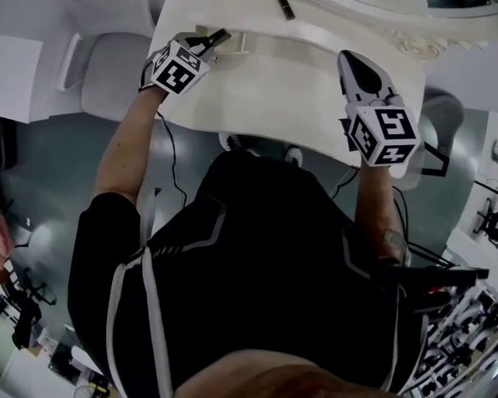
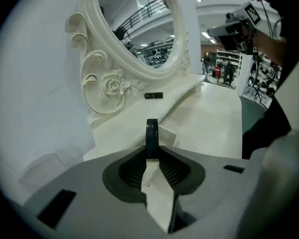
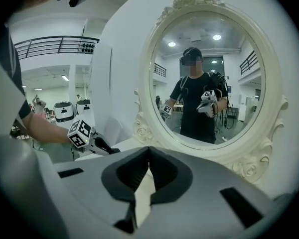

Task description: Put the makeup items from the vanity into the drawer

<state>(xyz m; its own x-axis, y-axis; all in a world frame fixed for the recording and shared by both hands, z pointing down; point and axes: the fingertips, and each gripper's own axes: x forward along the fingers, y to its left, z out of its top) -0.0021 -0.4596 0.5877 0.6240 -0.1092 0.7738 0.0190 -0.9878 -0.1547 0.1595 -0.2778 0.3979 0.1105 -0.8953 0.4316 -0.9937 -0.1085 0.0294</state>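
Observation:
My left gripper (image 1: 206, 45) is shut on a slim dark makeup stick (image 1: 218, 36) over the left end of the white vanity top (image 1: 274, 89). In the left gripper view the stick (image 2: 152, 131) stands out beyond the closed tips (image 2: 152, 152). A second small dark makeup item (image 1: 286, 7) lies on the raised back ledge near the mirror, also visible as a dark bar (image 2: 153, 95) ahead of the left gripper. My right gripper (image 1: 350, 56) hangs over the vanity's right side, shut with nothing in it (image 3: 149, 149). I cannot make out a drawer.
An oval mirror (image 3: 209, 78) in a carved white frame (image 2: 107, 86) stands at the back of the vanity. A white chair (image 1: 108, 65) sits left of the table. The person's body fills the lower head view. Shelves with gear line the floor edges.

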